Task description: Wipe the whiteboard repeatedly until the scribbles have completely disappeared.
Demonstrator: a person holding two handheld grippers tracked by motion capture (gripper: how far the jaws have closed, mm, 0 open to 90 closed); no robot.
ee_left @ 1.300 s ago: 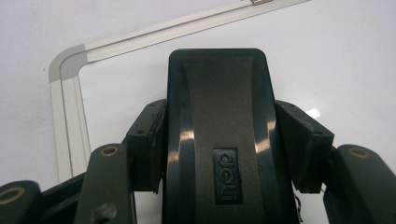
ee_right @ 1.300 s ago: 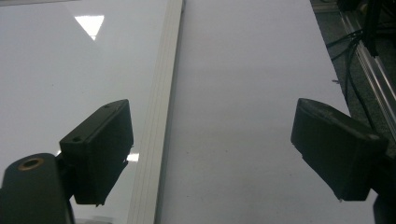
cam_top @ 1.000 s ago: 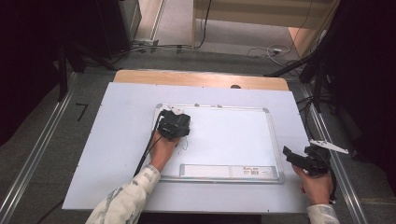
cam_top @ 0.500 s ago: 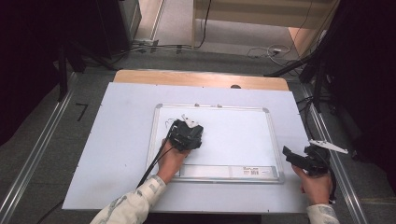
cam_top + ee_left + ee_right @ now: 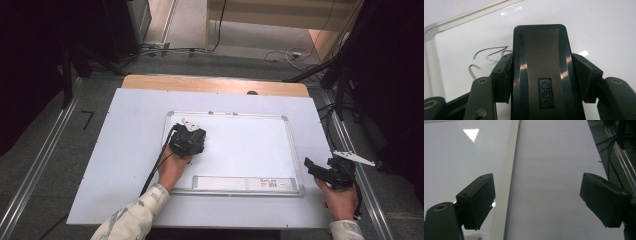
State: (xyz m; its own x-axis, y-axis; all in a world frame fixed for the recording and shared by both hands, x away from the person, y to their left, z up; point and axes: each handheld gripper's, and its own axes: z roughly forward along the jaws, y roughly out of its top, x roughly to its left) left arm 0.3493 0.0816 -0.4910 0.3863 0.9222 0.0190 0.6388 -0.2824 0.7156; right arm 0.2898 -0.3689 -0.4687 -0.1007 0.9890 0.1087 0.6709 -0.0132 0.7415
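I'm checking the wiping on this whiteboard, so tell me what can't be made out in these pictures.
- High view: the marks on the whiteboard lie under the left claw.
- Left gripper view: the eraser covers the board beneath it; the black marks run behind the claw.
- High view: the label on the tray is too small to read.

One whiteboard [image 5: 240, 145] lies at centre frame on one pale surface [image 5: 120, 150]. Two hand-held tongs are at work: the left tongs [image 5: 192, 131] over the board's left part, the right tongs [image 5: 312, 166] at lower right, just off the board's right edge. One black eraser [image 5: 541, 72] sits clamped between the two jaws of the left tongs. One cluster of black pen strokes [image 5: 486, 56] marks the board at the left of the left gripper view. Two hands enter from the bottom edge, one per tool.
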